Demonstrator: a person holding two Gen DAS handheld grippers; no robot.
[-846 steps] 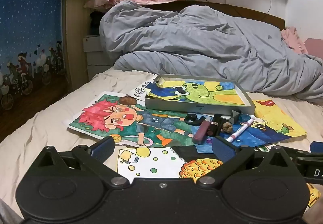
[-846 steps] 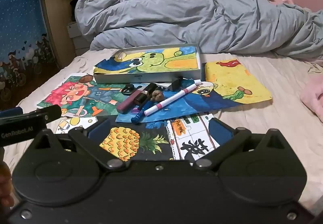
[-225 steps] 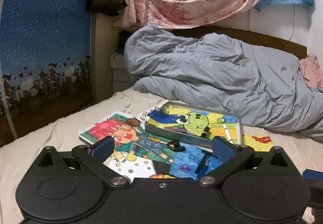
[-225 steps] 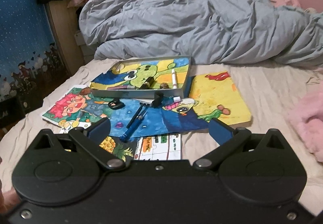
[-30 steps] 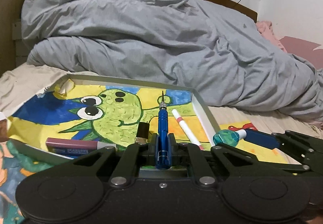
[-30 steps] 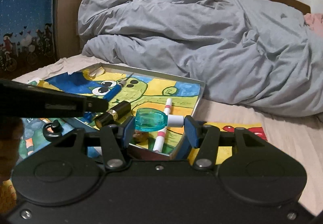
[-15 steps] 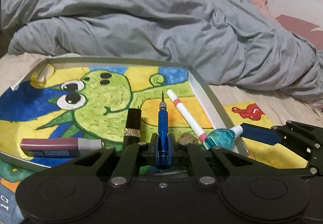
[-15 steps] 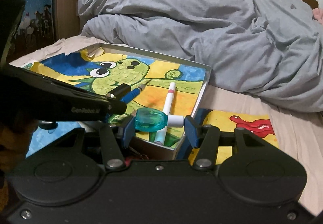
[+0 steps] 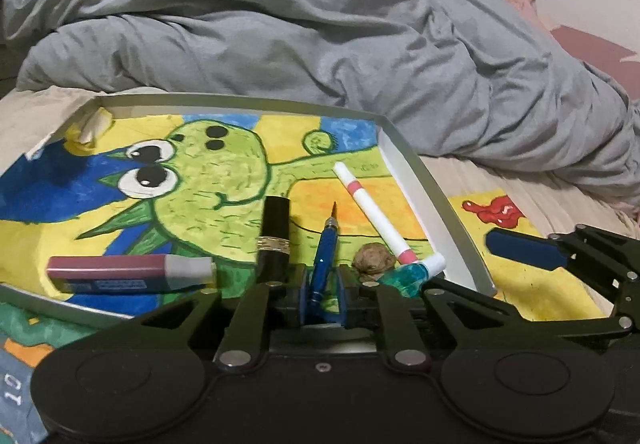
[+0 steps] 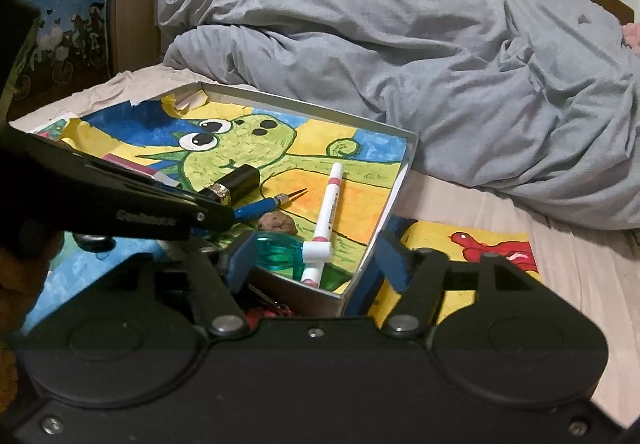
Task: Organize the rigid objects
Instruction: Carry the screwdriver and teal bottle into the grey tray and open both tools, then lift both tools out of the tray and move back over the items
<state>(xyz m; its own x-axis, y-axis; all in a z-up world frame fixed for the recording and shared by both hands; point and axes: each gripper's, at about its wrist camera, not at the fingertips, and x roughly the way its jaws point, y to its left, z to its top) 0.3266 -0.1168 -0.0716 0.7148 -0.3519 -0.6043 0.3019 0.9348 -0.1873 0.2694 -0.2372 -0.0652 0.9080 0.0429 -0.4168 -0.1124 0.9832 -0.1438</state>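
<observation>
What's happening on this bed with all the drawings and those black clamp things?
A person is tidying small items into a shallow tray lined with a frog drawing. The left gripper has just been opening around a blue pen laid in the tray. The right gripper has just been opening, letting a teal bottle into the tray corner by a marker.

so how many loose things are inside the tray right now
6: maroon tube front left, black lipstick, blue screwdriver, brown nut, white marker, teal bottle at the front right corner. More may hide behind the claws.

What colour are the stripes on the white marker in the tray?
Pink. The white marker has pink bands, clearest in the left wrist view.
</observation>
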